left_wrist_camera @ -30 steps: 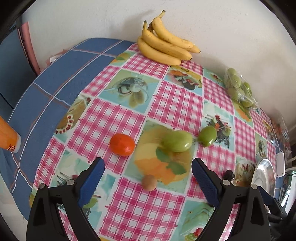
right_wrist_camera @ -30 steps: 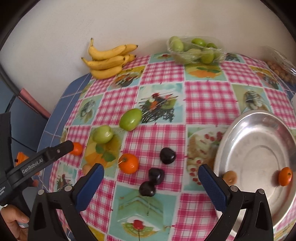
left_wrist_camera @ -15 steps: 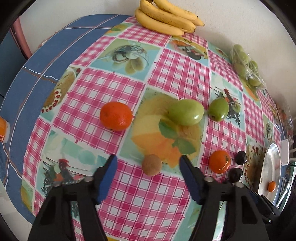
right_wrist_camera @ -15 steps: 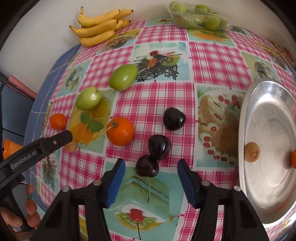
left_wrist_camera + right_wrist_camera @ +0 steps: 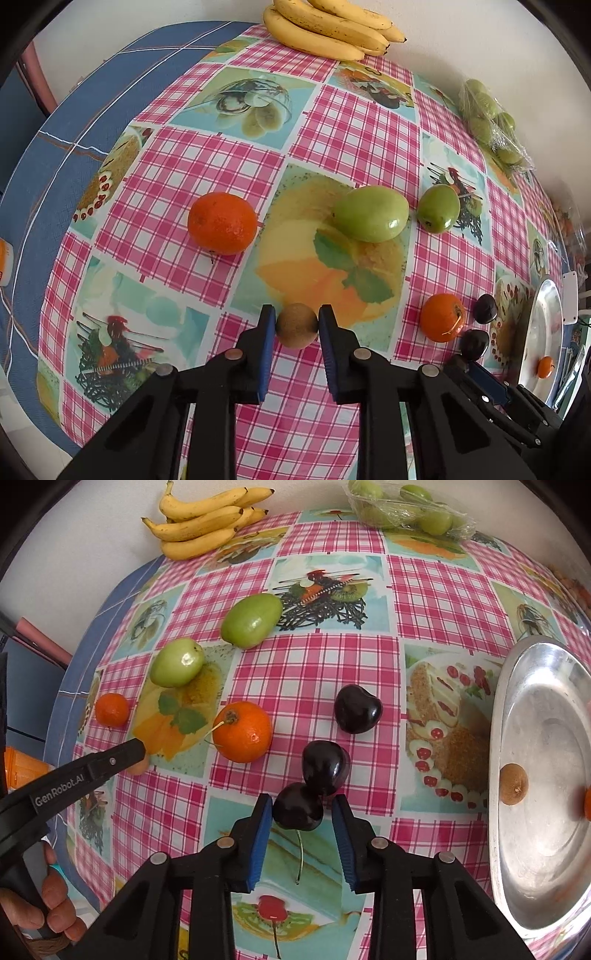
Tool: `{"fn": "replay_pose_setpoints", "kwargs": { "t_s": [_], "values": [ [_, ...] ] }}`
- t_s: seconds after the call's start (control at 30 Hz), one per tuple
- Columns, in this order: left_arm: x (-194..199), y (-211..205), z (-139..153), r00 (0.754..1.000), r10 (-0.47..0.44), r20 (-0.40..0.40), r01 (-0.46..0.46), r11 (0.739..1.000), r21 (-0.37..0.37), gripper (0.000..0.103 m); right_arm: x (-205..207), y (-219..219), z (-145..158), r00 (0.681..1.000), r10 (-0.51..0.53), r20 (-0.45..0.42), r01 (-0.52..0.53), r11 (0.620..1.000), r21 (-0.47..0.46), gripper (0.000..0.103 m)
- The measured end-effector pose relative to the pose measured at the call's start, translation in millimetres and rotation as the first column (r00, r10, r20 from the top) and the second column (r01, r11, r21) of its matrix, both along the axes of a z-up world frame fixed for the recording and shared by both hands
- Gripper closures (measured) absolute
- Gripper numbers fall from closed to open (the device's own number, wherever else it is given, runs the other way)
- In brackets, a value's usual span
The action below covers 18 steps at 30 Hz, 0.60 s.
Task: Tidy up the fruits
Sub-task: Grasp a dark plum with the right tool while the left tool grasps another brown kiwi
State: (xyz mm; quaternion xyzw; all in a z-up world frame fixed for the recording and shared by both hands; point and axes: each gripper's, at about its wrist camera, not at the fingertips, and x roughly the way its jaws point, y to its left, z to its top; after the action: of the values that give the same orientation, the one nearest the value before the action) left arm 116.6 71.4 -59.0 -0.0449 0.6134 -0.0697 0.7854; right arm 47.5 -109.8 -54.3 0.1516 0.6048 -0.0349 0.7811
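Note:
My left gripper [image 5: 297, 325] points steeply down at the table and is shut on a small brown round fruit [image 5: 296, 330], with both blue pads against its sides. My right gripper [image 5: 302, 808] straddles the nearest dark cherry [image 5: 297, 812]. Its jaws are closing; the left pad touches the cherry and the right pad stands a sliver off. A second cherry [image 5: 325, 766] touches the first from behind, and a third [image 5: 357, 709] lies farther back. The metal plate [image 5: 517, 664] at the right holds another brown fruit [image 5: 513, 784] and a small orange [image 5: 587, 803].
On the checked tablecloth lie two oranges [image 5: 243, 731] [image 5: 112, 709] and two green fruits [image 5: 252, 620] [image 5: 177, 662]. By the wall are a bunch of bananas [image 5: 207, 520] and a wrapped pack of green fruits [image 5: 406, 502]. A hand [image 5: 55, 904] holds the left gripper's handle.
Both grippers have come down toward the table and their jaws have drawn in from wide open. The left one now clamps the brown fruit; the right one has closed in around the nearest cherry.

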Motion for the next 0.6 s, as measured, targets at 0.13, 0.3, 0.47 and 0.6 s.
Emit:
{"fn": "replay_pose_setpoints", "kwargs": {
  "t_s": [0.13,0.3,0.47,0.6],
  "values": [
    [-2,2,6,1.0,0.003,0.016,-0.003,1.0,-0.02,0.079,5,4,0,1.0,0.009,0.001,-0.009,1.0,0.007,0.074],
    [-5,2,28,0.997,-0.001,0.081,0.004,1.0,-0.03,0.079,1,3,19,0.998,0.009,0.056,-0.01,1.0,0.028,0.074],
    [-7,-1,47,0.991,-0.006,0.136,0.011,0.999,-0.038,0.079,-3,-1,44,0.992,-0.002,0.125,-0.003,0.999,0.038,0.074],
    [-9,0,60,0.985,-0.003,0.173,0.01,0.999,-0.044,0.079,-6,-5,65,0.983,-0.019,0.181,0.014,0.999,0.03,0.074]
  ]
}}
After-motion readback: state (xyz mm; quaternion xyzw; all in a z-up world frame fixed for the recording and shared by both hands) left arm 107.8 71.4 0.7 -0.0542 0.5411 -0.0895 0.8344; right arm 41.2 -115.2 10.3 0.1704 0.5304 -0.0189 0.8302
